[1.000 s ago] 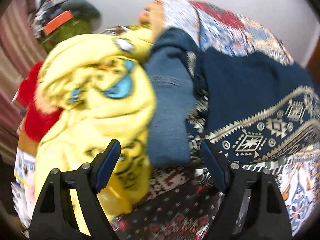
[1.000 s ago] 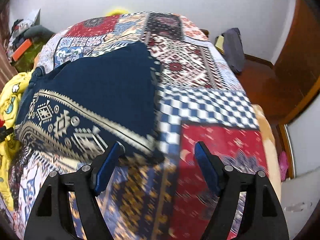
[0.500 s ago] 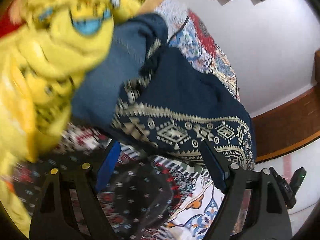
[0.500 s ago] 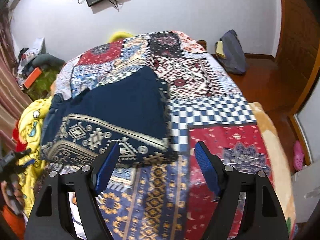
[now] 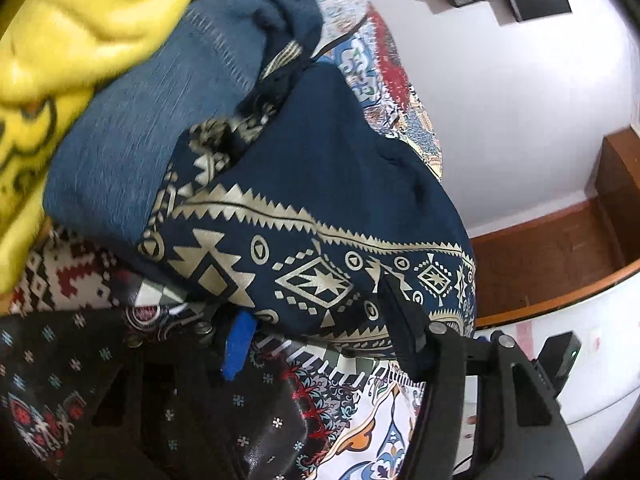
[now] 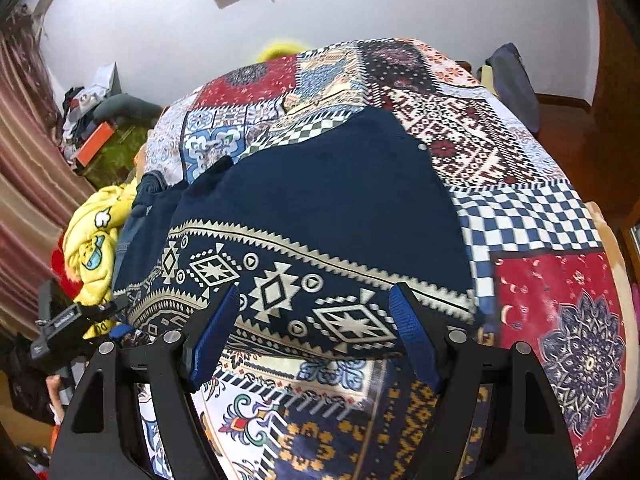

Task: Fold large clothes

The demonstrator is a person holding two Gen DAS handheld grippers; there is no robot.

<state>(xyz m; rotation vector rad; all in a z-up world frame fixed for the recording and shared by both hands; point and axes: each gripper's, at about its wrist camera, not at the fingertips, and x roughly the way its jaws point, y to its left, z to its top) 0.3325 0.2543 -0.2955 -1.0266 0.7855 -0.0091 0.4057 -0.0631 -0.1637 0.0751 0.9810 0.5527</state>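
A folded navy garment (image 6: 328,216) with a cream geometric border lies on the patchwork bedspread (image 6: 560,304); it also shows in the left wrist view (image 5: 320,208). My right gripper (image 6: 316,334) is open, its blue pads at the garment's near edge, nothing between them. My left gripper (image 5: 320,344) is open and tilted, close to the garment's left corner, holding nothing. The left gripper also shows at the left edge of the right wrist view (image 6: 76,318).
Blue jeans (image 5: 132,132) and a yellow cartoon blanket (image 5: 60,52) are piled left of the garment, also seen in the right wrist view (image 6: 94,240). A dark bag (image 6: 514,80) leans at the far right by the wall. Clutter (image 6: 96,120) sits beside the curtain.
Both grippers pulled back and tilted. The left view swung from the yellow blanket toward the navy garment's corner. The right gripper came closer to the garment's near edge.
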